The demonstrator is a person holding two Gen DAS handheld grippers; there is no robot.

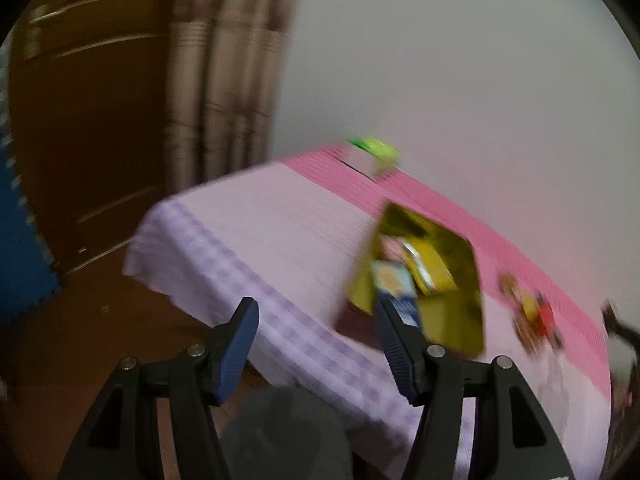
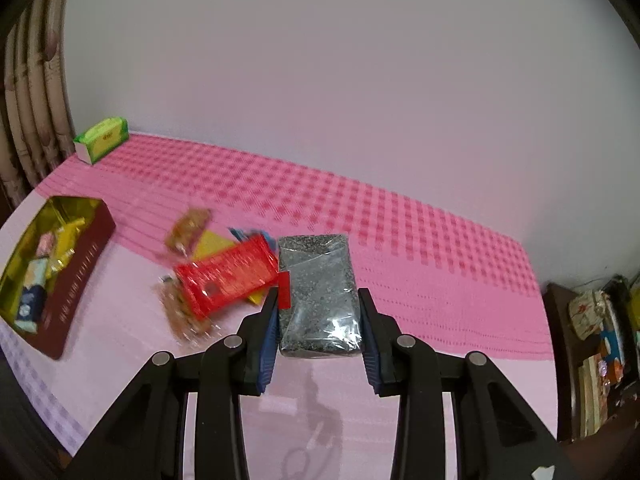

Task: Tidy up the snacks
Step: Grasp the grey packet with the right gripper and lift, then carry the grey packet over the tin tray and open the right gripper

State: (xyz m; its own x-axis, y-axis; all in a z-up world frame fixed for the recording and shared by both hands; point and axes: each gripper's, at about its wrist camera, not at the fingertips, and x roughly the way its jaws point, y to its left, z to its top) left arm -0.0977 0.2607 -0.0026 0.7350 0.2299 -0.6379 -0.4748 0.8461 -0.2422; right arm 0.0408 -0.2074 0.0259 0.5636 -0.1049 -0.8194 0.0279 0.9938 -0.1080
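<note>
A clear packet of dark grey grains (image 2: 318, 300) is clamped between the blue pads of the right gripper (image 2: 319, 312) and is held above the pink checked bedcover (image 2: 400, 220). A small red tag is seen on the packet's left edge; no writing on it can be read. Just left of and beyond this gripper, a red packet (image 2: 226, 276) lies on a loose pile of wrapped snacks (image 2: 188, 224). Farther left stands a dark red box (image 2: 80, 280) with a gold lining, partly filled with small packets; gold lettering runs along its side but is too blurred to read. Farthest off, near the curtain, a green box (image 2: 102, 139) is seen, its label unreadable. The left gripper (image 1: 316, 320) is held apart with nothing between its pads, near the bed's edge.
</note>
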